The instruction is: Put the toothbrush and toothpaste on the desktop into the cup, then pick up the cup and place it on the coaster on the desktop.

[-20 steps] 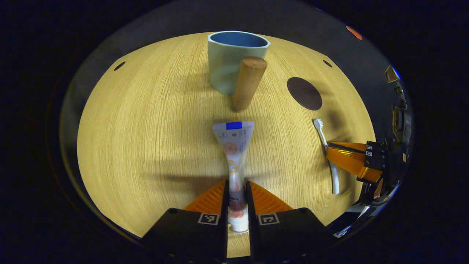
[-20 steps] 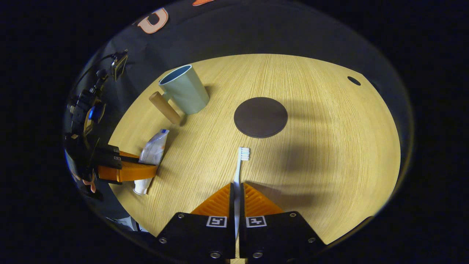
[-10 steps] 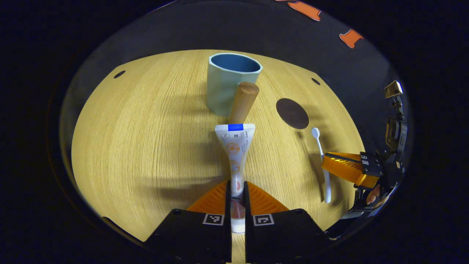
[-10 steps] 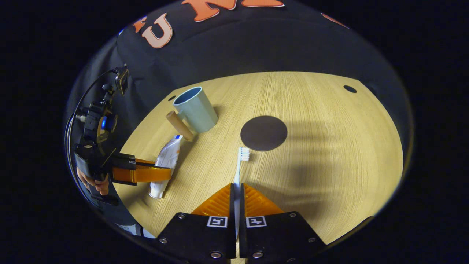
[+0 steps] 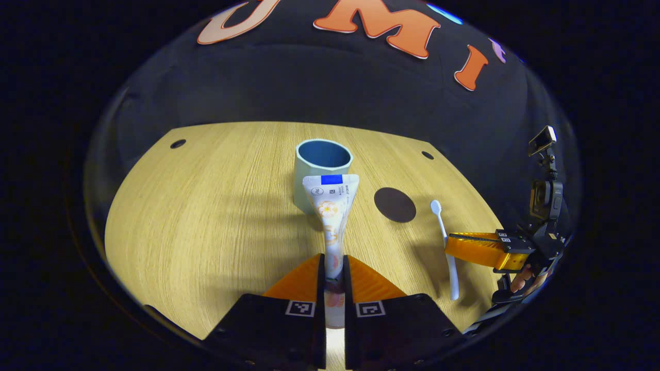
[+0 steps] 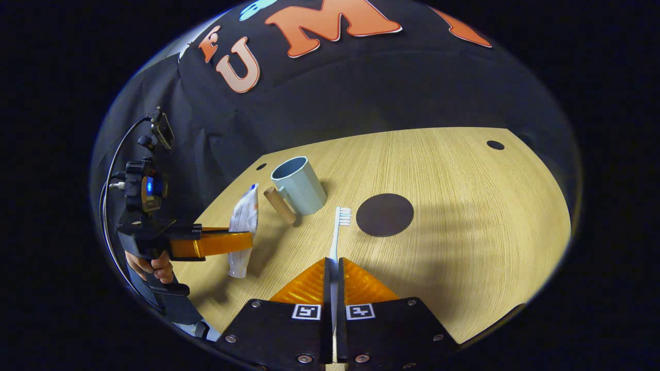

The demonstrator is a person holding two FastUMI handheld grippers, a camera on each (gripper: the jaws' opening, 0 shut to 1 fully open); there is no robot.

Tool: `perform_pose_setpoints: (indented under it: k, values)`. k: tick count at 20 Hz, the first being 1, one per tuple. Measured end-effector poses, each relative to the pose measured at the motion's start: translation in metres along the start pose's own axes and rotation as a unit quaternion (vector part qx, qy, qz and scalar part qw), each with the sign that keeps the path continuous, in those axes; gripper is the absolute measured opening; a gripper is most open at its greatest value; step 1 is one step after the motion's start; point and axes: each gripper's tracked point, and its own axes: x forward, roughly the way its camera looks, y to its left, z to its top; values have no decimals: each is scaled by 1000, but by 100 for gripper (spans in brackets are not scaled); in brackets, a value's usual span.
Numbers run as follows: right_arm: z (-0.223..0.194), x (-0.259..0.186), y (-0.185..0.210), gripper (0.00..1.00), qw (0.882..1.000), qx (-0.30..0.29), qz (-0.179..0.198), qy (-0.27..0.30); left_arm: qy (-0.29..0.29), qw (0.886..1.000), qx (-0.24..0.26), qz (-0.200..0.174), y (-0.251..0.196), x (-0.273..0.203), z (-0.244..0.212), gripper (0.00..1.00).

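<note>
Left gripper [image 5: 334,268] clamped on toothpaste [image 5: 331,216], tube lifted off desktop [image 5: 206,216], crimped end forward, cap near me. Right gripper [image 6: 333,270] pinching toothbrush [image 6: 336,237] by handle, bristles pointing far. Cup [image 5: 322,172] upright straight ahead of left jaws, wooden handle [image 6: 279,204] toward me. Coaster [image 6: 384,215] right of cup, bare. My plan: carry tube over rim, tilt upright, release low inside. Brush goes in second; avoid knocking cup handle.
</note>
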Motion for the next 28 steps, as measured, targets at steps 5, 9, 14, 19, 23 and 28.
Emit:
perform_pose_setpoints:
  k: [5, 9, 14, 19, 23, 28]
  values:
    - [34, -8, 2, 4, 997, -6, -4, -73, -87, 996, 34, 11, 6, -8, 32, 14]
    - [60, -13, 0, 4, 992, -2, -2, -129, -142, 989, 38, 27, 13, -12, 49, 14]
    - [78, -17, -3, 4, 986, 4, 1, -167, -217, 975, 33, 34, 21, -11, 72, 13]
    - [105, -25, -3, 3, 975, -10, -6, -221, -282, 959, 14, 40, 26, -6, 105, 14]
    - [118, -21, -3, 3, 972, -4, 0, -237, -330, 944, -3, 28, 30, -1, 133, 13]
    - [133, -19, -11, 3, 967, -11, -11, -254, -367, 930, -14, 19, 33, 11, 154, 13]
